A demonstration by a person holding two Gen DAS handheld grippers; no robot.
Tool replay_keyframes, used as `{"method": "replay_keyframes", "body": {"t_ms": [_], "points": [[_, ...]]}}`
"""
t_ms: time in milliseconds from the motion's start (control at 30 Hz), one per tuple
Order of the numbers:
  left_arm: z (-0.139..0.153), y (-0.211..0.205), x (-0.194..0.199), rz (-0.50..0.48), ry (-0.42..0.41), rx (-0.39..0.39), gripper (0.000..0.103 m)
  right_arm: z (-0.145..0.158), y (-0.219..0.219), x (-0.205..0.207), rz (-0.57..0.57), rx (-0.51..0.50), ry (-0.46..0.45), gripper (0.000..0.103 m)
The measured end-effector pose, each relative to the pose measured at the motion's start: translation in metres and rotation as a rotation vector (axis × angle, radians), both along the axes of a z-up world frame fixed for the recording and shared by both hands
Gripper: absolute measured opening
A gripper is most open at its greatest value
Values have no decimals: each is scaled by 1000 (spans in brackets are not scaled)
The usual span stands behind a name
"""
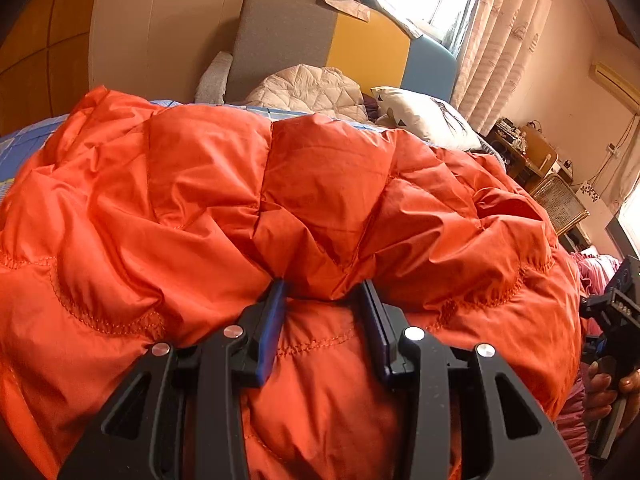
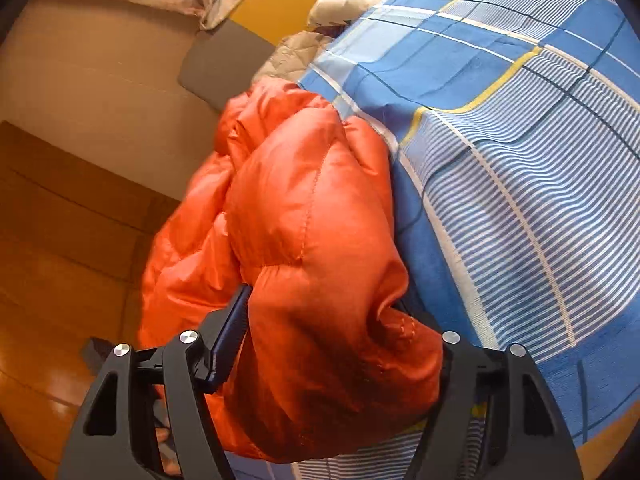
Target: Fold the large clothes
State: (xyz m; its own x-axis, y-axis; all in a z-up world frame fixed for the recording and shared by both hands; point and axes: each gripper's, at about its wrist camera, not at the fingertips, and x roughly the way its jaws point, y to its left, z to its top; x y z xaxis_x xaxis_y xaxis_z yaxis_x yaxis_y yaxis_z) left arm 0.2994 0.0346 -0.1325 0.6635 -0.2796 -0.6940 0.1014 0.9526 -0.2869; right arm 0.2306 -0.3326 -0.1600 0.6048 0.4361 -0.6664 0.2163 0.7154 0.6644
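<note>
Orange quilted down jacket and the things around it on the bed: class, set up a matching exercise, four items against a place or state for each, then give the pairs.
Items:
1. orange quilted down jacket
2. blue plaid bedsheet
3. white printed pillow
4. cream quilted coat

Descriptions:
A. lies by the grey headboard panel
B. is pinched in both tongs
C. lies spread under the jacket
D. lies below the curtained window

Pairs: 1-B, 2-C, 3-D, 4-A

A home bedroom is shown by a bed, pillow, headboard and curtains.
</note>
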Motion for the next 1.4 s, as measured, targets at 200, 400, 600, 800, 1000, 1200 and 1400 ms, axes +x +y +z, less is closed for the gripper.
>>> {"method": "replay_keyframes", "body": {"t_ms": [200, 400, 600, 800, 1000, 1200, 1400], "points": [[-3, 2, 3, -13, 7, -2, 38, -1, 13, -12, -62, -116, -14, 75], [0, 2, 11, -29, 28, 13, 38, -3, 15, -21, -73, -146, -41, 75], [2, 0, 16, -34, 38, 24, 38, -3, 13, -25, -66, -139, -53, 75], [2, -3, 20, -42, 45, 31, 38, -4, 15, -25, -64, -123, -60, 76], [-1, -1, 20, -46, 41, 23, 38, 2, 20, -25, -45, -131, -87, 55], [-5, 3, 17, -53, 34, 14, 38, 20, 31, -28, -30, -169, -111, 33], [-10, 8, 14, -55, 30, -1, 37, 48, 52, -34, -17, -256, -167, 25]]}}
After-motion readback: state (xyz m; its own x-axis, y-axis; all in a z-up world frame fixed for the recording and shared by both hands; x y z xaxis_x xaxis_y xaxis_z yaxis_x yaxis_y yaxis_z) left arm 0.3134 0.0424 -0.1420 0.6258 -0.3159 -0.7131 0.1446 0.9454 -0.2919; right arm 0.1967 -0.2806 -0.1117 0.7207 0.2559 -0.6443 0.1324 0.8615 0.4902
